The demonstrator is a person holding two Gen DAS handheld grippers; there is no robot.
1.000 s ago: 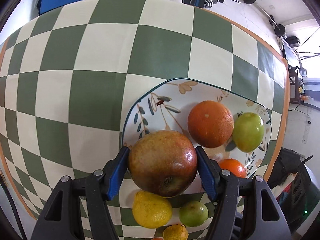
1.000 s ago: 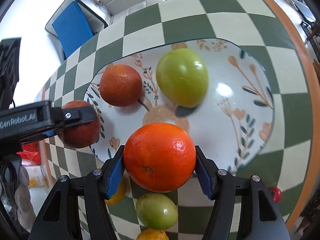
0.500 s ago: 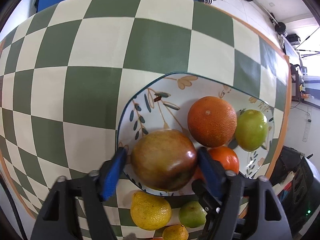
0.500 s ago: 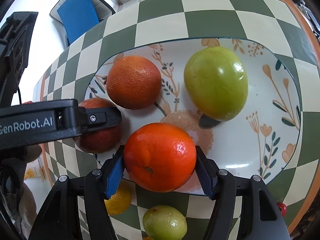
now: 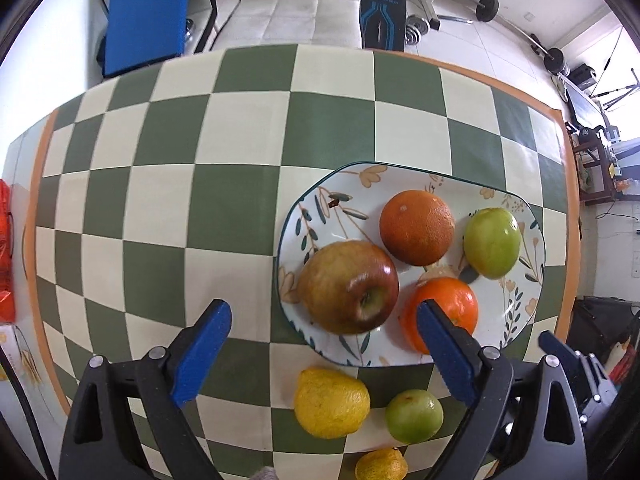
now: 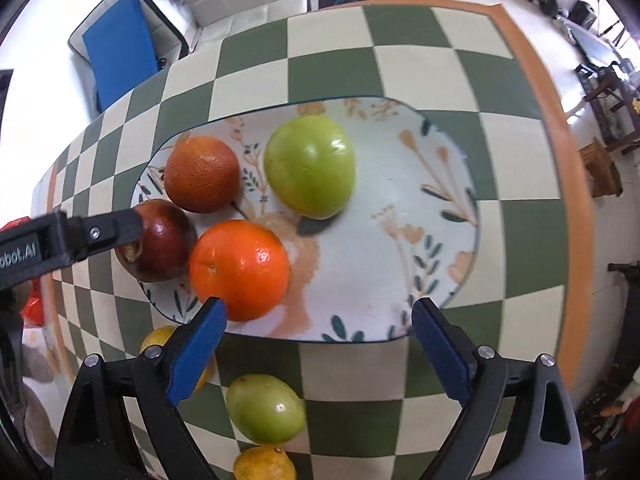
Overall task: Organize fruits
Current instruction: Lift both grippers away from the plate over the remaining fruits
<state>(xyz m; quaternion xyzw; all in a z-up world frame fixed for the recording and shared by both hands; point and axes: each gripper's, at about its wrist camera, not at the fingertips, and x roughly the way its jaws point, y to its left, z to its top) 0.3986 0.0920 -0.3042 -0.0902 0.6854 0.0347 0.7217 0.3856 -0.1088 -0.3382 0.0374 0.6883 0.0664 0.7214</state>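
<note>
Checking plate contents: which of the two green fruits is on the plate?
The larger green fruit beside the dark orange; the smaller one lies on the tablecloth.

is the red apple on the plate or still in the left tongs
On the plate. The red apple lies on the plate by its near edge; the left tongs have just opened, blue pads clear of it.

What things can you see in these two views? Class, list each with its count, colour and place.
plate: one, white with a floral print, on the tablecloth.
red apple: one, on the plate's near left.
oranges: two, dark and bright, on the plate.
green fruit: two, one on the plate, one on the cloth.
lemons: two, yellow, large and small, on the cloth.
tablecloth: one, green and cream checks.
left gripper: jaws just opened, empty.
right gripper: jaws just opened, empty.
</note>
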